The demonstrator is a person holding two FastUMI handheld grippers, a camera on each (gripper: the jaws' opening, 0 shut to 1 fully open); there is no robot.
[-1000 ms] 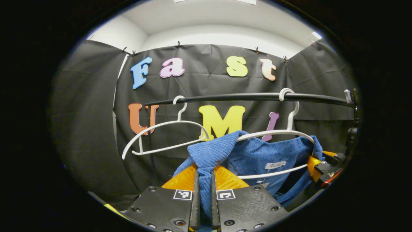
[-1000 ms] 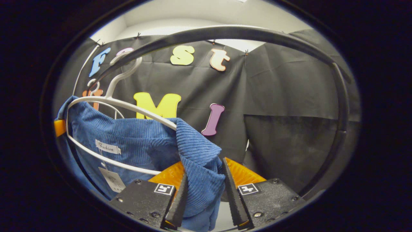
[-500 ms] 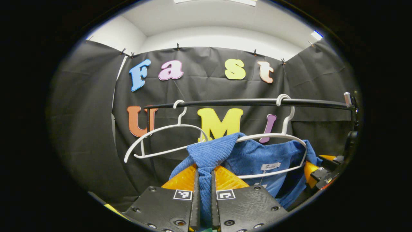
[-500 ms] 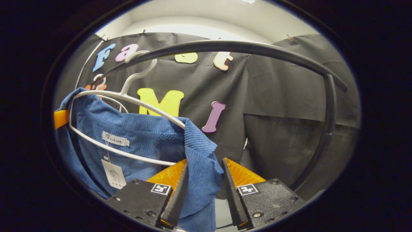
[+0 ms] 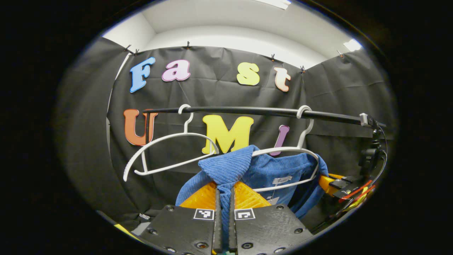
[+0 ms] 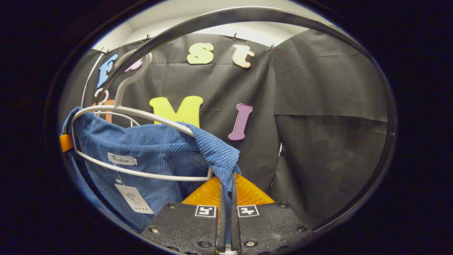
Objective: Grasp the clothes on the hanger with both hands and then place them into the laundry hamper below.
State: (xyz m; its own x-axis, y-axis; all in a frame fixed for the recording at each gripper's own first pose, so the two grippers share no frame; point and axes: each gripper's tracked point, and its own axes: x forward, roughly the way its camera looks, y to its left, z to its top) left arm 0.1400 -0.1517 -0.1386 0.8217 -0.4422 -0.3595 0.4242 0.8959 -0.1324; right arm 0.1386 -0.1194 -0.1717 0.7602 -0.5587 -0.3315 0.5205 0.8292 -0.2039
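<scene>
Pinching the blue shirt (image 5: 279,170) at both shoulders: the left gripper (image 5: 223,209) and right gripper (image 6: 226,202) are each squeezing a fold, fingers nearly pressed together. The shirt is hanging on a white hanger (image 6: 141,115) on the rail (image 5: 247,111). The left gripper view is also catching a bare hanger (image 5: 166,152). Both grippers are pointing up toward the rail.

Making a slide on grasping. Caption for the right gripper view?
Right gripper shut on the blue shirt's shoulder, shirt on its white hanger under the rail.
</scene>
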